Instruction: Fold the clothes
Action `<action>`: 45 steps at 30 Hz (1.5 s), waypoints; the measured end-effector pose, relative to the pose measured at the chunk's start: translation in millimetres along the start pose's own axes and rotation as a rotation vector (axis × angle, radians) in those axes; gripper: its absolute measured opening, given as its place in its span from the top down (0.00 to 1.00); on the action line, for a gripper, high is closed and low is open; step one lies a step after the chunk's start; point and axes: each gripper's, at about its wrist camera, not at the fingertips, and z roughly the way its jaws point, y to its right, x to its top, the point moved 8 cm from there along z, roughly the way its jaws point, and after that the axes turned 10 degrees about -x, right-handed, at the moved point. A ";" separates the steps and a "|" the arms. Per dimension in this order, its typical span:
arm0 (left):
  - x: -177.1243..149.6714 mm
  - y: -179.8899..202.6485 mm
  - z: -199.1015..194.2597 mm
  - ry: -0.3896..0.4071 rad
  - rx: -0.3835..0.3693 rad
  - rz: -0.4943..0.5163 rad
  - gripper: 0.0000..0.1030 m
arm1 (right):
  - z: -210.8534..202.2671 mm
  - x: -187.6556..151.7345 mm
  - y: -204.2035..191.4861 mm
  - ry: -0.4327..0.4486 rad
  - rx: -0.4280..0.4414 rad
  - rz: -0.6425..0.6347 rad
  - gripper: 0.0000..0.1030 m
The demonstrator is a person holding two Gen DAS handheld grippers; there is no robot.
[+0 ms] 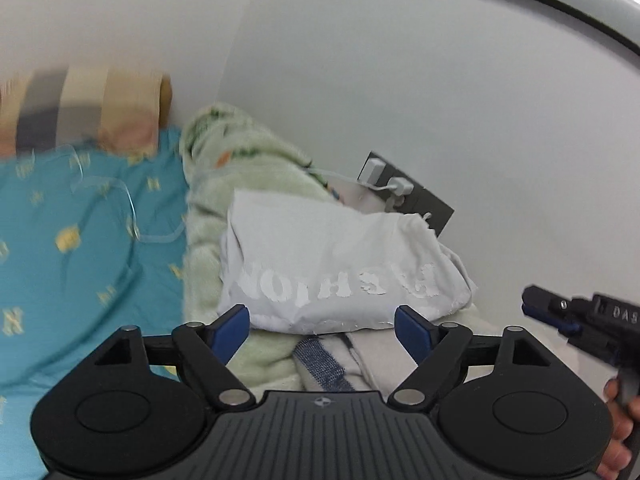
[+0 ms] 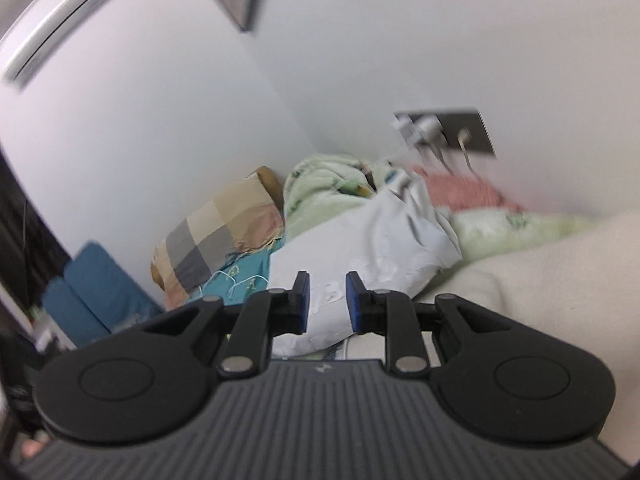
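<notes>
One folded light-grey garment (image 1: 336,268) lies on a pale green blanket (image 1: 248,168) near the white wall (image 1: 400,80), with white lettering across its near side that only the left wrist view shows clearly. That view also shows a teal patterned sheet (image 1: 88,240) to the left, a blue-and-white striped cloth (image 1: 320,364) just below the garment, and the right tool (image 1: 548,312) entering at the right edge, held by a hand (image 1: 620,432). The left tool (image 1: 324,328) has its two blue-padded fingers spread wide, released, holding nothing, just in front of the garment.

The right wrist view alone shows a cream fabric (image 2: 540,272) on the right, a pink cloth (image 2: 460,192) near the wall, and a blue cushion (image 2: 92,292) at far left. There the right tool (image 2: 327,300) has its fingers partly closed with a narrow gap, the garment (image 2: 360,240) behind them; whether they pinch it I cannot tell.

Both views show one checked pillow (image 2: 220,232) and one dark wall plate (image 1: 412,196) with two white plugs.
</notes>
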 end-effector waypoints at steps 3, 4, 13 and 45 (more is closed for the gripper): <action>-5.9 18.5 -36.9 0.033 0.020 0.037 0.14 | -27.1 -6.9 -18.5 0.042 -0.001 -0.060 0.77; -8.7 23.0 -48.9 0.042 0.027 0.046 0.14 | -35.1 -11.2 -23.8 0.051 0.002 -0.081 0.77; -36.0 49.2 -148.6 0.158 0.112 0.161 0.00 | -88.7 -45.8 -58.4 0.157 0.000 -0.227 0.60; -76.3 15.2 -219.2 0.219 0.186 0.161 0.00 | -109.1 -96.0 -97.7 0.211 -0.092 -0.330 0.32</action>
